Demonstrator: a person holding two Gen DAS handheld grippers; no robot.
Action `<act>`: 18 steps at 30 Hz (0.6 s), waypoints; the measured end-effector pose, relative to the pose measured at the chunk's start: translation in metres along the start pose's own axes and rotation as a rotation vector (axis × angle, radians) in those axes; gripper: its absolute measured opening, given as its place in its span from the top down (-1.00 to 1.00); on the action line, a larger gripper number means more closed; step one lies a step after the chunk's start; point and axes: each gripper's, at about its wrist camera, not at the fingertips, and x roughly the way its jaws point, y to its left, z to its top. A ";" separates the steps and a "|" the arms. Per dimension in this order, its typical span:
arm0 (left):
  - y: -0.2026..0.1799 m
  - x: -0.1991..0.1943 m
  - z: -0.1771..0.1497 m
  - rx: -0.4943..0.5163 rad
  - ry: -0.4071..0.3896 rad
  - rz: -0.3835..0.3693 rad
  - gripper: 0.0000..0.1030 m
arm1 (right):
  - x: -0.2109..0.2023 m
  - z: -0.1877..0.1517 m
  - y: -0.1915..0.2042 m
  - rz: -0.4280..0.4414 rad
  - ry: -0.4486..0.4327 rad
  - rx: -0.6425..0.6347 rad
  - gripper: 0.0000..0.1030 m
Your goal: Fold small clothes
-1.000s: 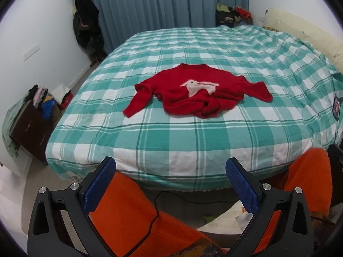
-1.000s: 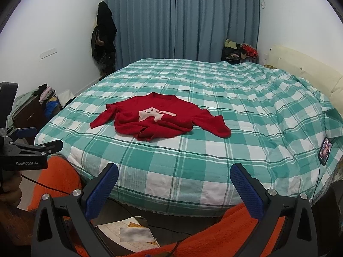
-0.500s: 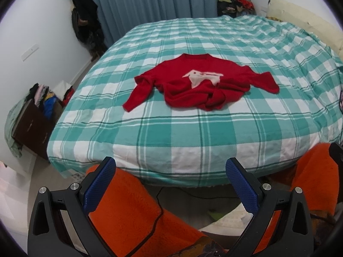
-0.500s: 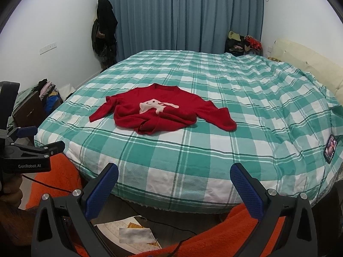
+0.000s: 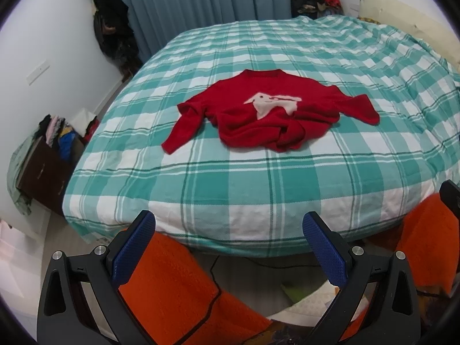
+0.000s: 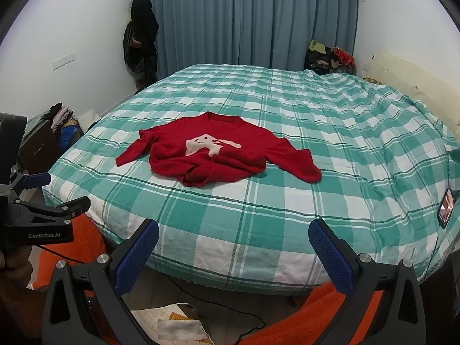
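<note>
Both claws spread wide, empty: left claw [image 5: 229,240], right claw [image 6: 233,243], lower frame. Red sweater [image 5: 267,112] crumpled mid-frame on bed [image 5: 230,184], now nearer than before.

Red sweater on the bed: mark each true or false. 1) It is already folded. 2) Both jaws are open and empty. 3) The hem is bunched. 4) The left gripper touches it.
1) False: the red sweater lies unfolded, sleeves spread on the checked bed cover.
2) True: the left gripper and right gripper hold nothing.
3) True: the hem is rumpled on the near side.
4) False: the left gripper is short of the bed edge, apart from the sweater.
</note>
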 end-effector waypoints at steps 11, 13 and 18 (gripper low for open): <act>0.001 0.011 0.004 -0.004 0.022 -0.003 -0.99 | 0.016 0.000 0.006 -0.004 0.043 -0.016 -0.99; 0.001 0.012 0.005 -0.011 0.021 -0.008 -0.99 | 0.017 0.001 0.007 -0.003 0.044 -0.021 -0.99; 0.000 0.017 0.007 -0.016 0.028 -0.029 -0.99 | 0.020 0.003 0.010 0.001 0.042 -0.030 -0.99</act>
